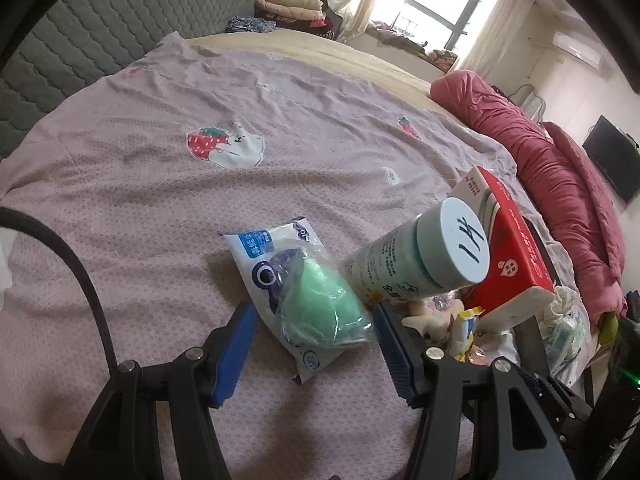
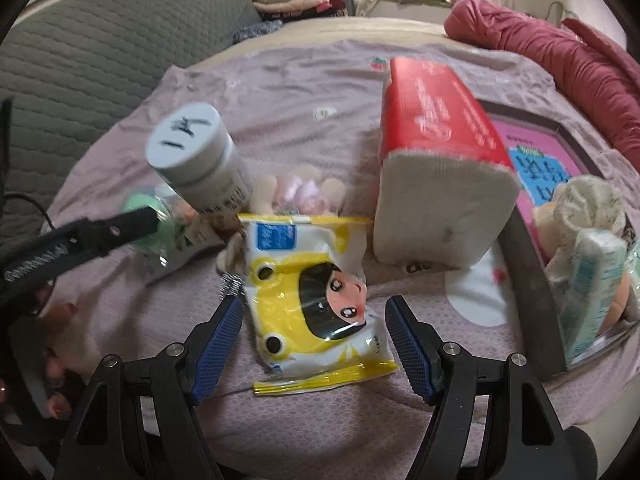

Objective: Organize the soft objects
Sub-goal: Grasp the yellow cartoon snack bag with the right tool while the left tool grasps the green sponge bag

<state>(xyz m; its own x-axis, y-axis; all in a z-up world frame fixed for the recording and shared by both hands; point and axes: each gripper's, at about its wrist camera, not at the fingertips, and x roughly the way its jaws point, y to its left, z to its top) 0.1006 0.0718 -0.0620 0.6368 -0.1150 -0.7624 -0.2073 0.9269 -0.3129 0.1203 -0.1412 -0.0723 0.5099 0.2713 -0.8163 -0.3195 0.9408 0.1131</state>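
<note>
From the left wrist, the left tool was seen with its jaws spread apart over the bed, a green sponge in a plastic packet lying between the blue pads, untouched. A white bottle leaned just beside it, against a red tissue pack.

From the right wrist, the right tool was likewise held wide, a yellow wipes packet flat on the sheet between its pads, not gripped. The tissue pack was found beyond it, next to a tray of soft items at the right.
</note>
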